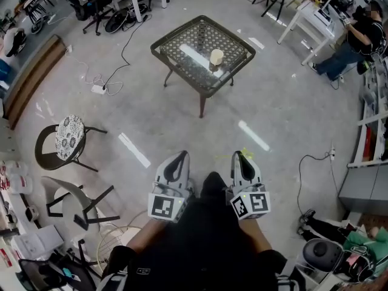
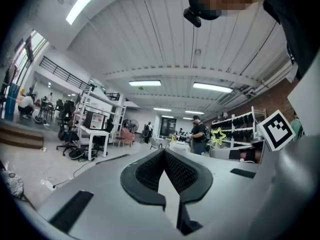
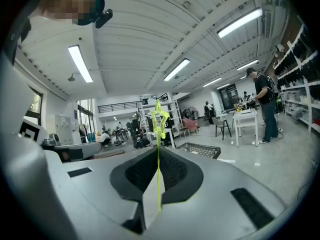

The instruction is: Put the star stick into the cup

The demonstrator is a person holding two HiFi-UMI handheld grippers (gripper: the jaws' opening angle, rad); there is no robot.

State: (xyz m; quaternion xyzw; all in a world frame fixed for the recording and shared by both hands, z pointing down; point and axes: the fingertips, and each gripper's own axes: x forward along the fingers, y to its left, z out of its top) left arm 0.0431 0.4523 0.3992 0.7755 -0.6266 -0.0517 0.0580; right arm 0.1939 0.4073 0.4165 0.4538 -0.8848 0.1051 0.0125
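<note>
A thin yellow-green star stick [image 3: 159,149] stands upright between my right gripper's [image 3: 158,153] jaws, which are shut on its shaft, with the star on top. In the head view both grippers are held close to the person's body, and a trace of the stick [image 1: 247,154] shows by the right gripper [image 1: 237,156]. My left gripper [image 1: 181,156] is shut with nothing in it, as the left gripper view [image 2: 164,152] also shows; the star [image 2: 218,136] appears off to its right. The pale cup [image 1: 216,57] stands upright on a dark lattice-top table [image 1: 182,41] far ahead across the floor.
The table [image 3: 200,149] shows ahead of the right jaws. A stool with a patterned seat [image 1: 70,137] and a chair [image 1: 79,202] stand at the left. A power strip [image 1: 98,89] with cables lies on the floor. A person [image 1: 357,41] stands by white desks at the upper right.
</note>
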